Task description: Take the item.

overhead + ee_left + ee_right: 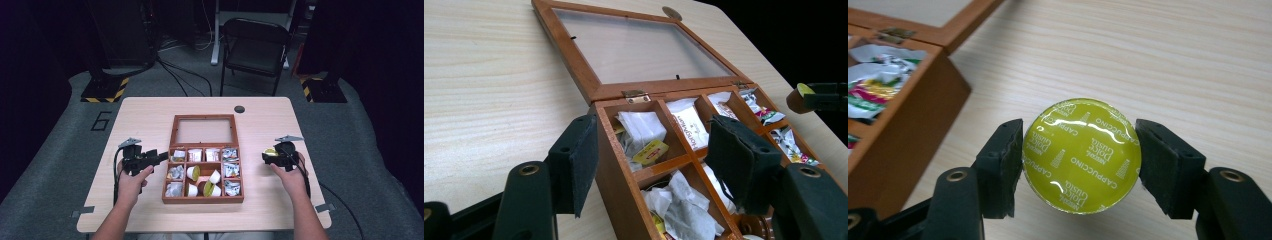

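A wooden box [202,199] lies open on the table, its glass lid [204,131] folded flat behind it. Its compartments hold tea bags [195,155], foil sachets [230,170] and several capsules [194,172]. My left gripper [162,156] is at the box's left wall [619,165], jaws open and astride its near corner, one pad [579,165] outside and the other over the tea bags [644,132]. To the right of the box, just above the table, my right gripper [270,156] is shut on a capsule [1083,150] with a yellow-green foil top, also seen as the capsule [804,95] past the box.
The light wooden table [150,115] has a round cable hole [239,109] behind the lid. Bare tabletop lies to either side of the box [908,125]. A folding chair [255,45] stands on the floor beyond the far edge.
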The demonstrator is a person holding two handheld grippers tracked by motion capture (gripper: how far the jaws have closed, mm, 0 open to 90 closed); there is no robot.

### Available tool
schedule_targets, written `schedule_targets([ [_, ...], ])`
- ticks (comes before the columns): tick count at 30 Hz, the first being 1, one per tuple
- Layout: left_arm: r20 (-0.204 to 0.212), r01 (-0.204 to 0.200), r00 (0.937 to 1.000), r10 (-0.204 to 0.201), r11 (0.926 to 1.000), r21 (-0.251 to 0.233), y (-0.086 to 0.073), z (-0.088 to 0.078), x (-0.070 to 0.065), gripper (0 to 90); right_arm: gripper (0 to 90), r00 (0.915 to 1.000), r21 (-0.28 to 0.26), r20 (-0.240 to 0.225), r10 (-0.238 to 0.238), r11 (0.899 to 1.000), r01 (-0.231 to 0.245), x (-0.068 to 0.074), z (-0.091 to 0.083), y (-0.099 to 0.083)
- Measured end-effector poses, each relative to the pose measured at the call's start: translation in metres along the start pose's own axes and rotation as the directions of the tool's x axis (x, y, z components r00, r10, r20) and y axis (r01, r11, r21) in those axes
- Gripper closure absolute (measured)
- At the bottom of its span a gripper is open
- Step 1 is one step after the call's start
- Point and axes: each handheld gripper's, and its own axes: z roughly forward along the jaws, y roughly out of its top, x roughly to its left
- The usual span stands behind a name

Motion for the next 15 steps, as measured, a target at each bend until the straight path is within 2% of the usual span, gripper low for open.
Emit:
schedule_targets([
  [4,-0.002,-0.004,1.0,0.004,1.0,0.003,0.0,0.002,0.001,37.3,37.3,0.9968,0.016,0.034,0.072,0.997,-0.072,-0.016,0.002,-0.006],
  [8,0.003,-0.005,1.0,0.005,1.0,0.005,0.001,0.003,0.001,37.2,37.3,0.9934,0.013,0.054,0.101,0.995,-0.101,-0.03,0.003,-0.01],
  [9,0.001,-0.006,1.0,0.006,1.0,0.002,0.001,0.002,0.001,37.3,37.3,0.9909,0.022,0.059,0.121,0.992,-0.122,-0.032,0.004,-0.012],
  [15,0.004,-0.002,1.0,0.002,1.0,-0.002,0.003,0.001,0.001,37.2,37.1,0.9909,0.036,0.055,0.123,0.992,-0.125,-0.034,0.011,-0.018],
])
